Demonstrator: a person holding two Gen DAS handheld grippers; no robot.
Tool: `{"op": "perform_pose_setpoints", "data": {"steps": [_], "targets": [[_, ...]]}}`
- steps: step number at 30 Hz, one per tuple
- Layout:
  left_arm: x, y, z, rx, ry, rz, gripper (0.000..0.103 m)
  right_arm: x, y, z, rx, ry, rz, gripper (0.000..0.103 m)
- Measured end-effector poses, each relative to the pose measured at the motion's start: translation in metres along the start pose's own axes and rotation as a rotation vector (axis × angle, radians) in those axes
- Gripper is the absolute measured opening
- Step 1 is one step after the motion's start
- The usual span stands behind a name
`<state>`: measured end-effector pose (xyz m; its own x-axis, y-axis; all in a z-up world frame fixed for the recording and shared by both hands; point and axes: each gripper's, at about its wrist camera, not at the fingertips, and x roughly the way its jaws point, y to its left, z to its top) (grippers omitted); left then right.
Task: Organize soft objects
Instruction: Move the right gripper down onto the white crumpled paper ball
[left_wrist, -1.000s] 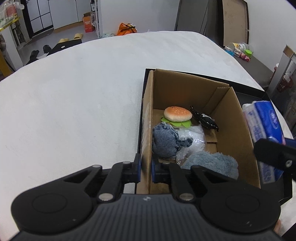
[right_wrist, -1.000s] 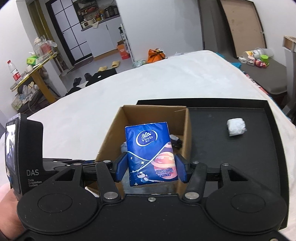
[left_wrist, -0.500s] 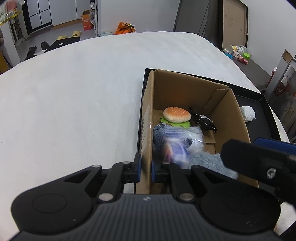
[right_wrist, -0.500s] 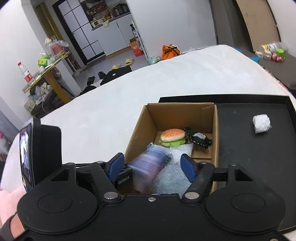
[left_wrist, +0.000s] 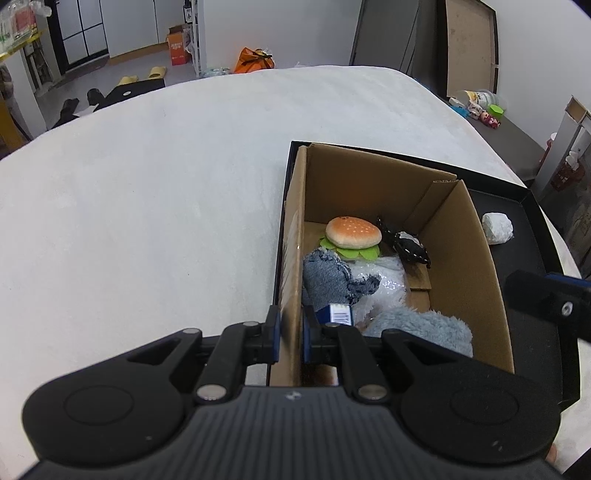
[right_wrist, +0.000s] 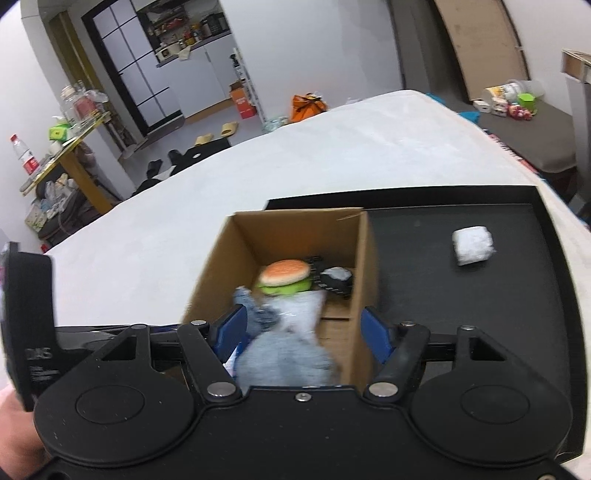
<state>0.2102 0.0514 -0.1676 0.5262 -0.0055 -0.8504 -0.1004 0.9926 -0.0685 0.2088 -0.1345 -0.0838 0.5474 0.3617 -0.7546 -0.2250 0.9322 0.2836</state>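
Note:
An open cardboard box stands on a black tray. My left gripper is shut on the box's left wall. Inside lie a burger plush, a denim piece, a black toy, a clear plastic bag, a fluffy grey-blue plush and a blue tissue pack, of which only a corner shows. My right gripper hovers open above the box's near end, nothing pressed between its blue pads. A white wad sits on the tray.
The tray rests on a wide white surface that stretches left and behind. A dark bench with small items stands at the far right. The room floor beyond holds slippers and an orange bag.
My right gripper opened and let go of the blue tissue pack, which dropped into the box. The gripper then drew back towards the right. The left gripper kept its hold on the wall.

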Motion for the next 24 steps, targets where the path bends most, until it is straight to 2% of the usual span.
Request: {"op": "perform_pose_setpoints", "data": {"steps": [8, 13, 24], "targets": [[0.003, -0.007, 0.002, -0.004, 0.006, 0.027, 0.019, -0.001, -0.040, 0.003, 0.022, -0.012, -0.043, 0.068], [0.004, -0.015, 0.003, -0.003, -0.006, 0.047, 0.037, 0.007, -0.066, 0.009, 0.014, -0.009, -0.074, 0.068], [0.010, -0.026, 0.011, 0.000, -0.021, 0.107, 0.046, 0.030, -0.111, 0.033, 0.000, -0.012, -0.113, 0.074]]}}
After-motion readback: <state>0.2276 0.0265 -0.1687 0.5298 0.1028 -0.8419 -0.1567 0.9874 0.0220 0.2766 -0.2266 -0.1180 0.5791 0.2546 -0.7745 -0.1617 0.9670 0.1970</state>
